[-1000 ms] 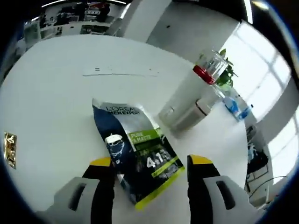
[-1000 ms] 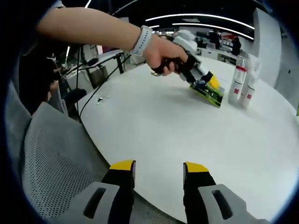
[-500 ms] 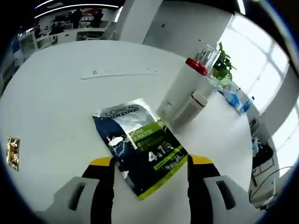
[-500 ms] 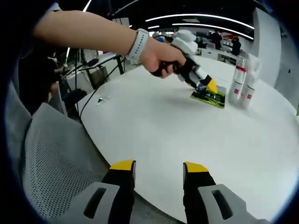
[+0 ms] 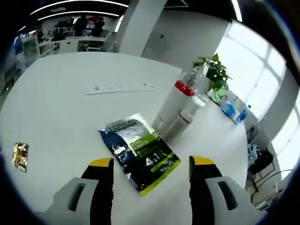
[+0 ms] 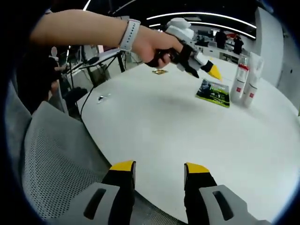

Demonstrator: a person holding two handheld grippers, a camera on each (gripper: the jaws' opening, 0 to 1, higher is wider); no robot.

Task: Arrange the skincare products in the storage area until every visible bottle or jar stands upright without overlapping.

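Lettering on the small gold packet [image 5: 20,156] at the table's [image 5: 61,112] left side is too small to read. The bottles' [image 6: 245,79] labels are illegible, and the sachet's [image 6: 213,92] print is blurred.

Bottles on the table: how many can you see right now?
2. A taller white bottle with a red band and a shorter white bottle stand side by side just beyond the flat sachet. Others may be out of view.

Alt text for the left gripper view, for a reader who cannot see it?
A L'Oreal sachet lies flat on the white table just beyond the open left tongs. Two white bottles stand behind it.
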